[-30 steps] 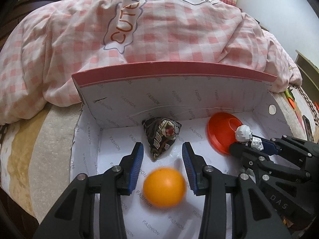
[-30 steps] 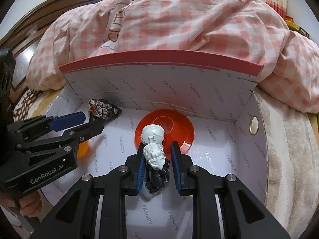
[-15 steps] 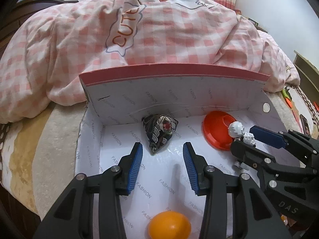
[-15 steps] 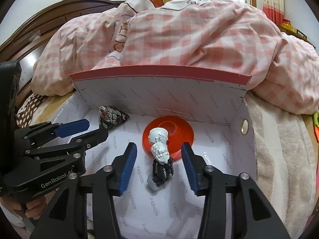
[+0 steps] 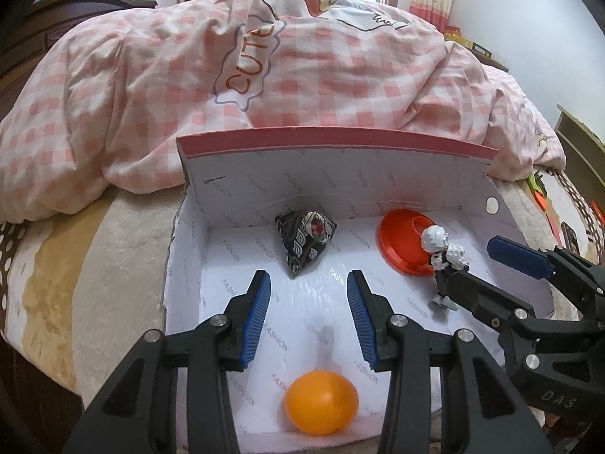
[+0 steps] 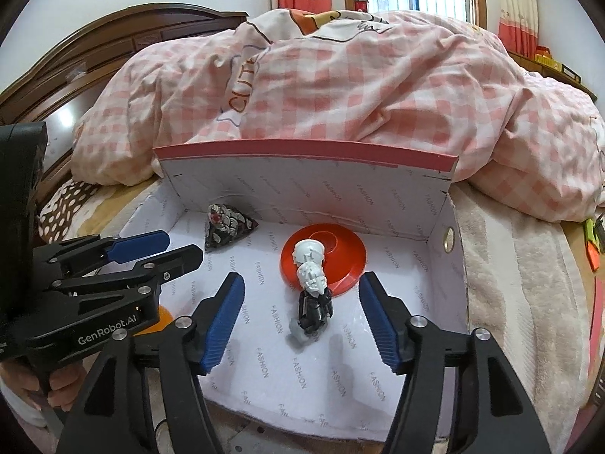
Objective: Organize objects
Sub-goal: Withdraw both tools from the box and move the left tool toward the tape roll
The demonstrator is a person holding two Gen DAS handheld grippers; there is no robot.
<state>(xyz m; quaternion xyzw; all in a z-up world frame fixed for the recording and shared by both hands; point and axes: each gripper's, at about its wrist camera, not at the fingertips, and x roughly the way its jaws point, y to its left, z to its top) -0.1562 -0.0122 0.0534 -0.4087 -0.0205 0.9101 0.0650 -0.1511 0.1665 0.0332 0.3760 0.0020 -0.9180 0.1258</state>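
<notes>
A white box with a red rim (image 5: pixel 340 138) (image 6: pixel 302 151) lies on the bed. In it are a patterned triangular pouch (image 5: pixel 304 242) (image 6: pixel 227 223), an orange disc (image 5: pixel 401 238) (image 6: pixel 348 261), an orange ball (image 5: pixel 321 401) and a white-and-black toy figure (image 5: pixel 446 261) (image 6: pixel 315 304). My left gripper (image 5: pixel 308 283) (image 6: pixel 183 247) hangs open over the box floor with nothing between its pads; the ball rests below it near the front wall. My right gripper (image 6: pixel 302 282) (image 5: pixel 476 265) has its jaws opening. The figure stands between them, free of both pads, in front of the disc.
A pink checked duvet (image 5: pixel 302 75) is heaped behind the box's back wall. Beige blanket (image 5: pixel 94 265) lies to the left and a pale towel (image 6: pixel 529 283) to the right. A wooden headboard (image 6: pixel 113 45) stands far left. A hand (image 6: pixel 56 397) holds the left gripper.
The right jaws have spread apart and let go of the toy figure, which now stands on the box floor. Both grippers have drawn back and up. The ball has come to rest near the front.
</notes>
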